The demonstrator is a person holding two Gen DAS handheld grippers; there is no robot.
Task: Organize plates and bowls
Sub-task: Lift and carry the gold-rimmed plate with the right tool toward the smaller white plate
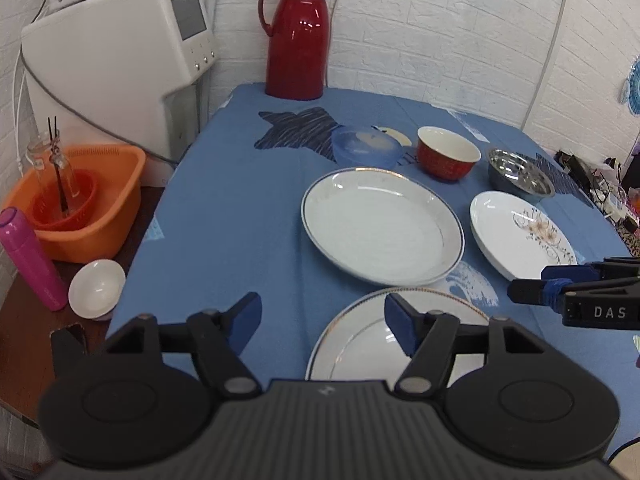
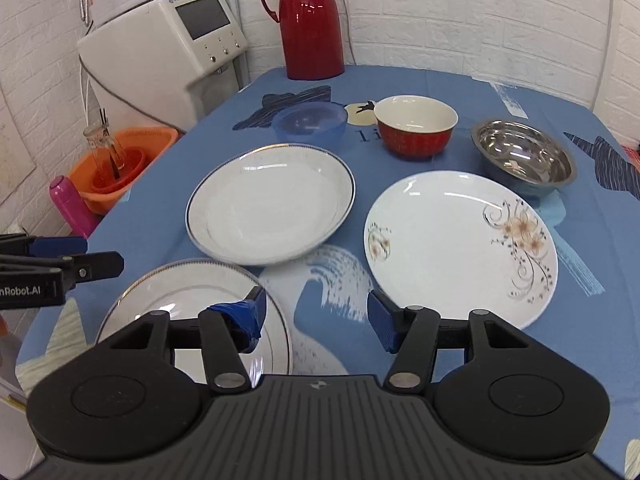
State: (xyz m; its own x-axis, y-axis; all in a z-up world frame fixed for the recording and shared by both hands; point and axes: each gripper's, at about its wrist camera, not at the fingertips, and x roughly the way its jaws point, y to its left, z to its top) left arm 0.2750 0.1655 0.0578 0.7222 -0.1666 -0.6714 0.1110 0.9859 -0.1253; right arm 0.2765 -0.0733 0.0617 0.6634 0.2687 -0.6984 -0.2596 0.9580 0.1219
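Right wrist view: the right gripper (image 2: 316,316) hangs with fingers apart and empty; a flowered plate (image 2: 460,248) lies just ahead to its right, a rimmed plate (image 2: 272,216) ahead left, and three bowls (image 2: 416,126) beyond. Left gripper (image 1: 322,324) is likewise spread, over a gold-rimmed plate (image 1: 360,348).

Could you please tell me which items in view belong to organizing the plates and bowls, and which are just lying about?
For the job:
blue-rimmed white plate
floral white plate
gold-rimmed white plate
translucent blue plastic bowl
red ceramic bowl
stainless steel bowl

Lying about:
red thermos jug
orange plastic basin
pink bottle
white countertop appliance
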